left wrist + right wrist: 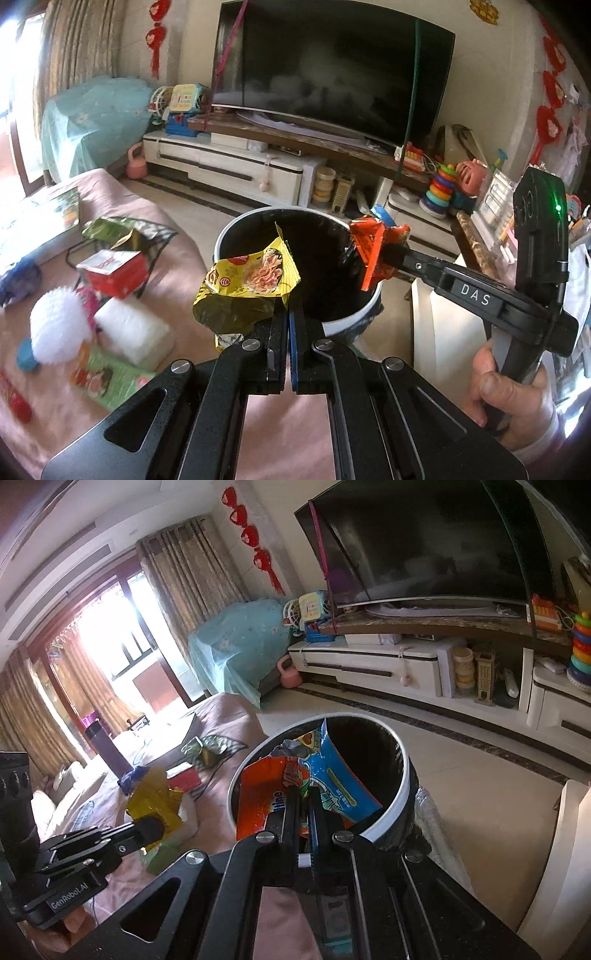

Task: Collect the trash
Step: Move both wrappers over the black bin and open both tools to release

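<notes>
Left tool (286, 314), left wrist view: fingers pressed together on the lower edge of a yellow noodle wrapper (251, 282), holding it up at the near rim of the trash bin (354, 321). Wrapper hangs partly over the black-lined opening, so a release here probably drops it in, though the crumpled bottom half sits outside the rim on the near side. Right tool (384, 254) reaches in from the right, pinching an orange-and-blue wrapper (373, 243) above the far-right rim. Both loads are at the bin together; looks like a dual drop.

Still to collect on the pink-covered desk (177, 266) to the left: red carton (114, 271), green foil bag (110, 229), white foam block (133, 332), fluffy white ball (59, 325), green packet (107, 380). None of it blocks the bin.

Right wrist view: right tool (304, 801) clamped shut on the orange-and-blue wrapper (295, 790), which is spread directly over the bin (402, 790) mouth, well inside the rim. Cleaner drop than the left. Left tool (151, 829) with the yellow wrapper (155, 801) shows at lower left, just outside the rim from this angle. Likely needs to shift inward before letting go. TV stand and toys are well apart, no obstruction.
</notes>
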Tool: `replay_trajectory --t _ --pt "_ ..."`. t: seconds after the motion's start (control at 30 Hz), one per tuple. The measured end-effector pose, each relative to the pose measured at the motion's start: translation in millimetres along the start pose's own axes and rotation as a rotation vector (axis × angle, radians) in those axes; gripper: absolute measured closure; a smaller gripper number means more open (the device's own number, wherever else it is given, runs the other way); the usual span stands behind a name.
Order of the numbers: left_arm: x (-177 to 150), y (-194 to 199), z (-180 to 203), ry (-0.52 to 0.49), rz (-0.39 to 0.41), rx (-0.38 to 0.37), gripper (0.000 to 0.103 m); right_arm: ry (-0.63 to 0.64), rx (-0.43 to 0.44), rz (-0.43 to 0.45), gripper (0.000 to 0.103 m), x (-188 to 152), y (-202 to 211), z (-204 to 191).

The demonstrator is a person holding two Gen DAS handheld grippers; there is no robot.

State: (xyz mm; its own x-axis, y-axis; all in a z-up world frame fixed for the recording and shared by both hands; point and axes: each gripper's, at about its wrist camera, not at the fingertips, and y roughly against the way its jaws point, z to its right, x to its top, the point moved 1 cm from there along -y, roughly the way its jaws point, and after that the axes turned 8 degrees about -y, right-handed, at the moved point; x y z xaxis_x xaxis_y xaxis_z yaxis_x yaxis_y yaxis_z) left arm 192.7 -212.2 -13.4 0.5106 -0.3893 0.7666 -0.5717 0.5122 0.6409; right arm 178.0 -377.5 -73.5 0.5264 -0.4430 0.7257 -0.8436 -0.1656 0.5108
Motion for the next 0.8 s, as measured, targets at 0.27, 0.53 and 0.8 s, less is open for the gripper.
replay_trajectory --t 0.27,0.53,0.8 --pt "17.5 -31.3 1.1 -0.011 -0.031 -0.011 0.102 -0.016 -0.003 -0.032 0.099 12.6 -18.1 12.7" --pt "23.9 -62.0 -4.0 0.011 -0.079 -0.037 0.102 -0.033 0.001 -0.070 0.099 17.6 -34.9 22.1" --pt "22.7 -70.8 -10.8 0.042 -0.108 -0.014 0.048 -0.074 0.009 -0.114 0.068 17.2 -50.8 34.3"
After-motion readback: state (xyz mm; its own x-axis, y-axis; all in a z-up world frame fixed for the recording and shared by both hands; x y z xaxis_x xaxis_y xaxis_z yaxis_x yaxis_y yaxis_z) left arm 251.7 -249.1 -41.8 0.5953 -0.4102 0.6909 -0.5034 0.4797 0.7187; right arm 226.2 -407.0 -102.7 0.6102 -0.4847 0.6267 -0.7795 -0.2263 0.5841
